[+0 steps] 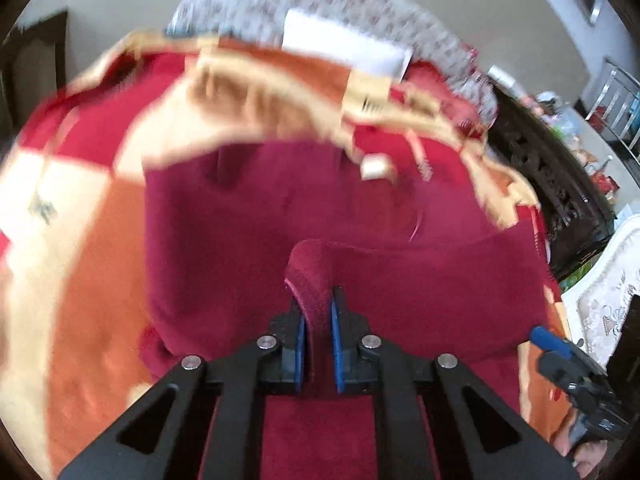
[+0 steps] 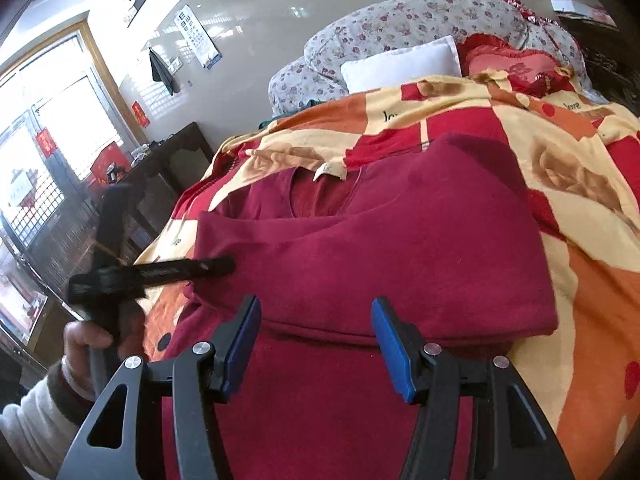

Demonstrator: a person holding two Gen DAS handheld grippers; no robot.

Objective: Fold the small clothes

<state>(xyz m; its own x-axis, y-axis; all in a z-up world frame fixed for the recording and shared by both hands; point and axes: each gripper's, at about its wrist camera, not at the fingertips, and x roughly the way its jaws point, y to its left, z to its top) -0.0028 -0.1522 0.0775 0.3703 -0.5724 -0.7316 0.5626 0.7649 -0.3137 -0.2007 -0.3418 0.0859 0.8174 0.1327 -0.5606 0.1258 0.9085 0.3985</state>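
A dark red top lies on the bed, partly folded, its neckline and label toward the pillows. My left gripper is shut on a raised fold of the red top at its left edge; this view is blurred. It also shows in the right wrist view, at the top's left side. My right gripper is open and empty just above the near folded edge of the top. It shows at the lower right of the left wrist view.
A blanket patterned in orange, cream and red covers the bed. A white pillow, a red heart cushion and a floral quilt lie at the head. Dark wooden furniture stands left of the bed.
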